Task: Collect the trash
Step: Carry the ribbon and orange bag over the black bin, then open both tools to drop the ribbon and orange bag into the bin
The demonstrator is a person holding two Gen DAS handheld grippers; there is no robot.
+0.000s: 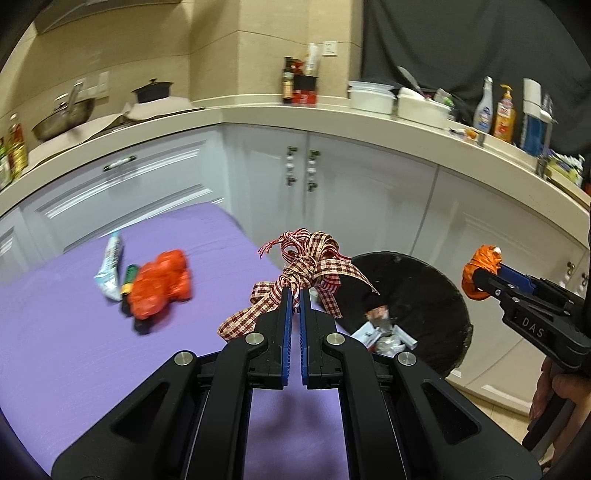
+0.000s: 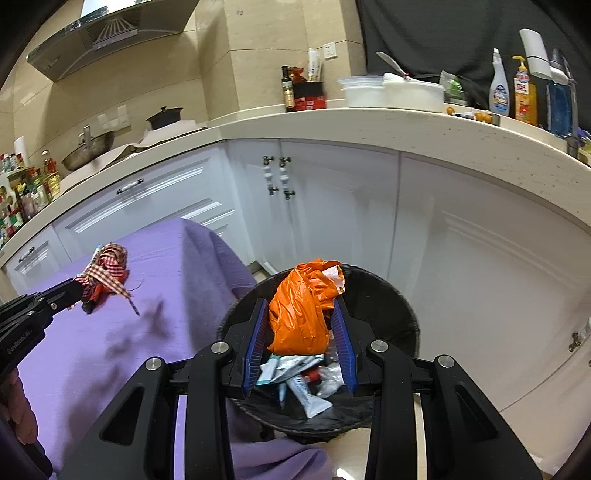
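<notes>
We're in a home kitchen: range hood (image 2: 110,33) above a wok (image 2: 88,149), white cabinets (image 2: 332,206), dish-soap bottle (image 2: 524,94) on the curved surface (image 2: 369,127).

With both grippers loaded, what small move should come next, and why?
Probably open the right gripper: it holds the crumpled orange plastic bag directly over the round black trash bin, already holding wrappers. The left gripper, clamping the red checked ribbon, is at the purple table's edge.

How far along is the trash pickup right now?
Done: tubes and wrappers already lie in the black round bin. In hand: left gripper holds the red checked ribbon, right gripper the orange plastic bag over the bin. Left: red wrapper and white tube on the purple cloth.
</notes>
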